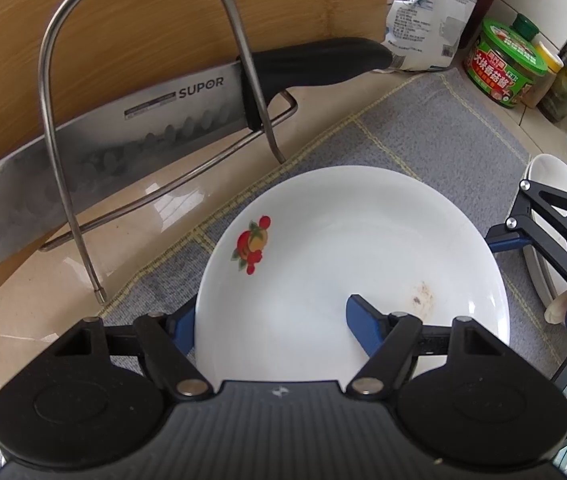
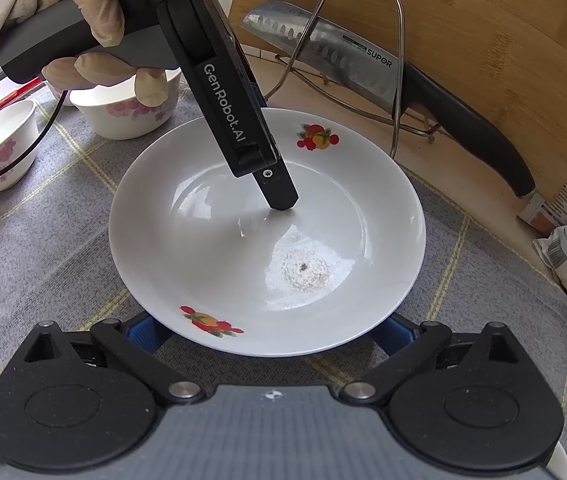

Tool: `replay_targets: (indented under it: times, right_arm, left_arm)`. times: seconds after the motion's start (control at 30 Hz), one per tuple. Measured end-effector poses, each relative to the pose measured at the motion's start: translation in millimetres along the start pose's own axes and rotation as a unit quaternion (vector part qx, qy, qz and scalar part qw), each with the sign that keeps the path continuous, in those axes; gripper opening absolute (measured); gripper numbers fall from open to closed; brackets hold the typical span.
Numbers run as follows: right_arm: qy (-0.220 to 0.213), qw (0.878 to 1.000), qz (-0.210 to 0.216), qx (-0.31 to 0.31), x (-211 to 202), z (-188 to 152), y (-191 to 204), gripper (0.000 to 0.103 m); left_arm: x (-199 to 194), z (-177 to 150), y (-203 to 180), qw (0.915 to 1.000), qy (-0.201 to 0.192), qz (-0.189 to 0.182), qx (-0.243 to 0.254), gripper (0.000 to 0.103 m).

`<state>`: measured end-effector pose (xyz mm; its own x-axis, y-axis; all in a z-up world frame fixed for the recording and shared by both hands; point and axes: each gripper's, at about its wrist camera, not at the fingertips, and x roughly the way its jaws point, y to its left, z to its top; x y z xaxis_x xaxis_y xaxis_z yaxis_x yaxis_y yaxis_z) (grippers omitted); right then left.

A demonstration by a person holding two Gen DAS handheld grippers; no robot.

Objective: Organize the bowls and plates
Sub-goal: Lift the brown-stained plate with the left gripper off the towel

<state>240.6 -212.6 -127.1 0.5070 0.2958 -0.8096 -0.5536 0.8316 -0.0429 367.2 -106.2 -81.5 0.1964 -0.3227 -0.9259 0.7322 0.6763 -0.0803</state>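
A white plate (image 1: pixel 347 260) with red fruit prints lies on a grey checked mat (image 1: pixel 435 132). My left gripper (image 1: pixel 271 328) is open and straddles the plate's near rim, one blue finger (image 1: pixel 363 322) inside the plate and the other outside below the rim. In the right wrist view the same plate (image 2: pixel 211 248) fills the middle, with the left gripper (image 2: pixel 281 196) reaching down into it. My right gripper (image 2: pixel 271 334) is open, its blue fingers (image 2: pixel 143 332) low at the plate's near rim. Two floral bowls (image 2: pixel 123 114) stand at the left.
A wire rack (image 1: pixel 55 120) holds a Supor cleaver (image 1: pixel 143 120) against a wooden cutting board (image 1: pixel 163 8). Jars and bottles (image 1: pixel 503 64) and a food bag (image 1: pixel 431 20) stand at the back right. Another white dish (image 1: pixel 551 184) lies by the right gripper.
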Motion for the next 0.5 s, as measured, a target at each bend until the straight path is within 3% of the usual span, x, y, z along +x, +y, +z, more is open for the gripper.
replay_targets:
  times: [0.5]
  right_arm:
    - [-0.001,1.0,-0.007,-0.007,-4.8,2.7,2.0,0.103]
  left_arm:
    - [-6.3,-2.5,0.1,1.0,-0.007,0.002,-0.004,0.074]
